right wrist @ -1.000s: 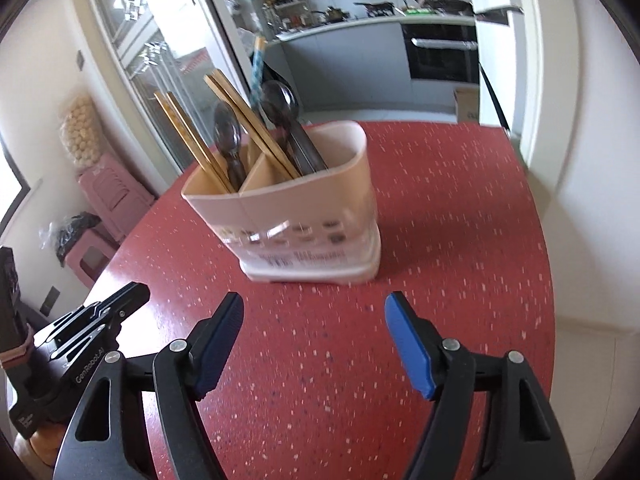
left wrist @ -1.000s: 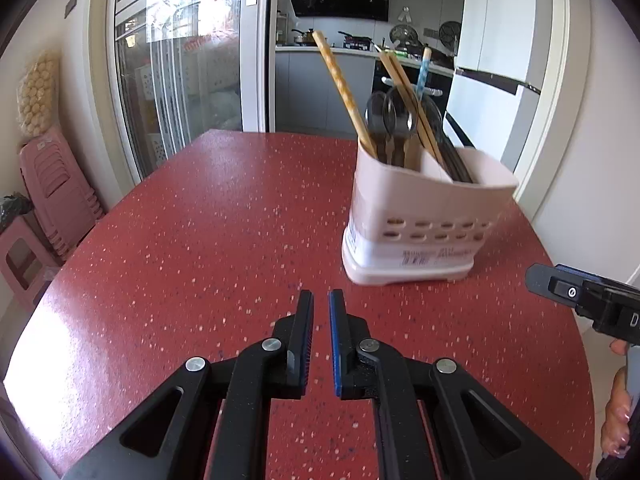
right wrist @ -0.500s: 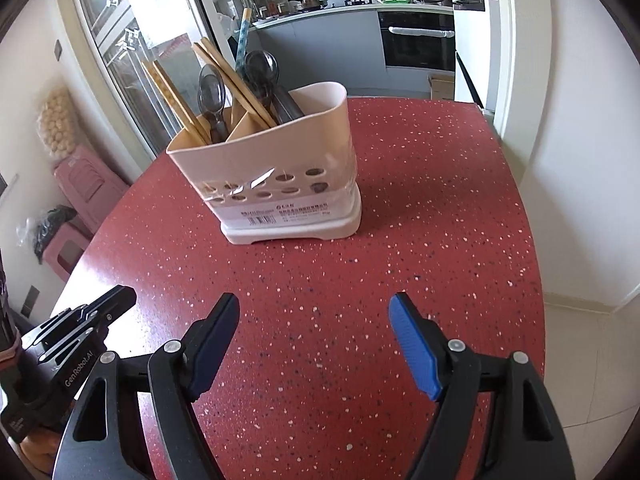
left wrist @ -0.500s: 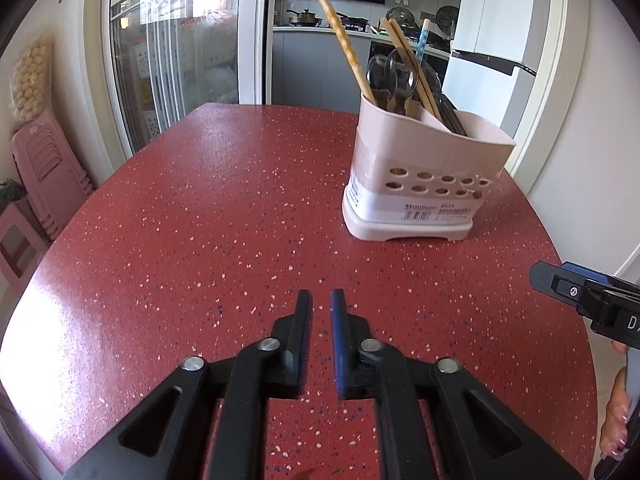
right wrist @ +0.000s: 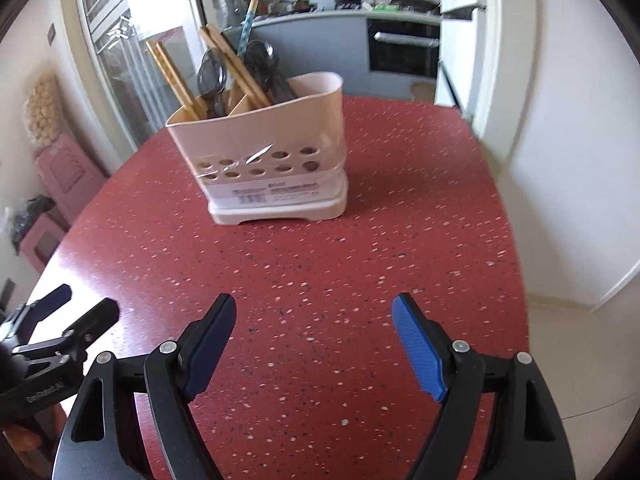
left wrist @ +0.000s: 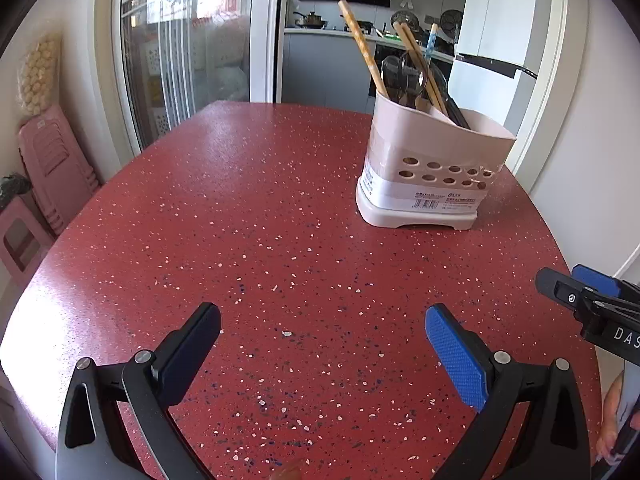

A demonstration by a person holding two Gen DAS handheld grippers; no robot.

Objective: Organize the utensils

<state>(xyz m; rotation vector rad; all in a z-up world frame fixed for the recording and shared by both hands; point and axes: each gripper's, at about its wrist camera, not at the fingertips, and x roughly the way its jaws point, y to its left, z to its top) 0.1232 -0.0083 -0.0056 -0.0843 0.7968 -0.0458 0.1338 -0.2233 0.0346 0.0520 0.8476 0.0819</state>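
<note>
A pale pink utensil holder (left wrist: 432, 176) stands on the red speckled table (left wrist: 256, 216), far right in the left wrist view and centre-left in the right wrist view (right wrist: 272, 168). It holds wooden chopsticks (left wrist: 362, 46), dark spoons (left wrist: 404, 76) and a blue-patterned stick (right wrist: 246, 26), upright in its compartments. My left gripper (left wrist: 322, 340) is open and empty, low over the near table. My right gripper (right wrist: 314, 334) is open and empty, also well short of the holder. Each gripper shows at the edge of the other's view.
Pink plastic stools (left wrist: 44, 184) stand left of the table by a glass sliding door (left wrist: 188, 48). A kitchen counter (right wrist: 320, 16) and a white fridge lie behind. The table's right edge (right wrist: 516, 264) drops to a tiled floor.
My left gripper has opened wide from shut. Both grippers have drawn back from the holder, which looks smaller and farther. The right gripper stays open.
</note>
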